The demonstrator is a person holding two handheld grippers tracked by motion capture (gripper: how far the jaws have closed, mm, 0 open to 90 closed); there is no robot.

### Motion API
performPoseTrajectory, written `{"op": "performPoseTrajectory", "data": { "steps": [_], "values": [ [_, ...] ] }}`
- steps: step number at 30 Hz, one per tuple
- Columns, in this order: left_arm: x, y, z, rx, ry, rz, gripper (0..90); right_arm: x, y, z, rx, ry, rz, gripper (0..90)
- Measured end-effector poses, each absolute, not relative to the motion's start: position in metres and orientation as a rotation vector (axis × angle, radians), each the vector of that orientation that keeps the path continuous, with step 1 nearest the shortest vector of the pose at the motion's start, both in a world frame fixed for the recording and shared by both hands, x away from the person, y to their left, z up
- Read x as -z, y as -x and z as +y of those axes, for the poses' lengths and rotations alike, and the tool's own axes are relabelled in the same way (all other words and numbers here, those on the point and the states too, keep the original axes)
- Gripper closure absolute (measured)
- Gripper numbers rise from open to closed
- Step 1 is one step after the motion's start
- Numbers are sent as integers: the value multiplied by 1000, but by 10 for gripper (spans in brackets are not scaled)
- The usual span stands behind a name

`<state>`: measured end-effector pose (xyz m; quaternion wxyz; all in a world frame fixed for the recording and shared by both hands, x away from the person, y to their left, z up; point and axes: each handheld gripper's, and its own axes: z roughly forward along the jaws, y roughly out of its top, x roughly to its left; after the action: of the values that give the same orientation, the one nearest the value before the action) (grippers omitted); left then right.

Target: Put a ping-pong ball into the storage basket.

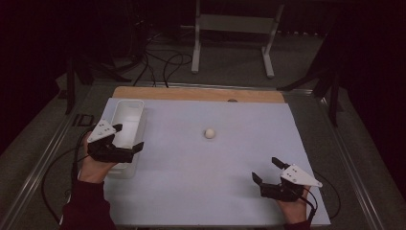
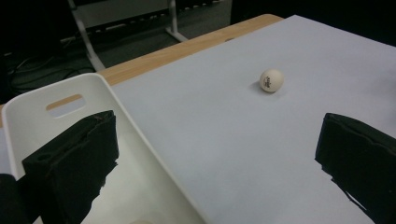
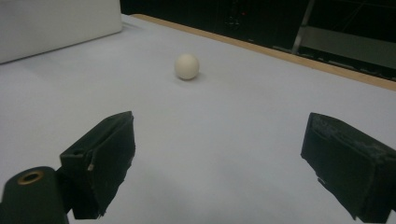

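**Both grippers wide, ball lying free at mid-frame**

In the high view we saw the white ball (image 1: 209, 133) resting alone on the pale table sheet (image 1: 201, 191), near the centre of the frame; the left gripper (image 1: 129, 137) hung at the left over the white bin (image 1: 128, 113), its jaws spread wide and holding nothing; the right gripper (image 1: 266, 171) sat at the lower right, jaws likewise wide and empty, well apart from the ball; in the left gripper view the ball (image 2: 271, 80) lay upper right, printed mark facing us.

The ball (image 2: 271, 80) bears a small dark printed mark, too small to read
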<state>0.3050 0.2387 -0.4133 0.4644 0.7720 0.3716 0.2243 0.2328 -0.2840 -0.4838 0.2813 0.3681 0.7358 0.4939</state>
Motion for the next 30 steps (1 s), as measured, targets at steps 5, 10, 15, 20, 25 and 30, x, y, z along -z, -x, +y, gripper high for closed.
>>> {"op": "performPoseTrajectory", "data": {
  "steps": [5, 10, 15, 20, 25, 30],
  "values": [
    [412, -306, 236, -550, -1894, 908, 2, 483, -233, -284, -1326, -993, 1970, 95],
    [411, -307, 231, -547, -1887, 900, 2, 483, -233, -285, -1323, -995, 1960, 95],
    [411, -309, 227, -541, -1887, 891, 2, 483, -234, -285, -1326, -1001, 1958, 95],
    [409, -310, 220, -534, -1896, 873, 2, 483, -234, -284, -1323, -997, 1961, 95],
    [406, -312, 210, -527, -1911, 849, 2, 483, -234, -285, -1324, -1001, 1957, 95],
    [404, -314, 199, -520, -1925, 826, 2, 482, -234, -285, -1327, -1003, 1955, 95]
  ]
}}
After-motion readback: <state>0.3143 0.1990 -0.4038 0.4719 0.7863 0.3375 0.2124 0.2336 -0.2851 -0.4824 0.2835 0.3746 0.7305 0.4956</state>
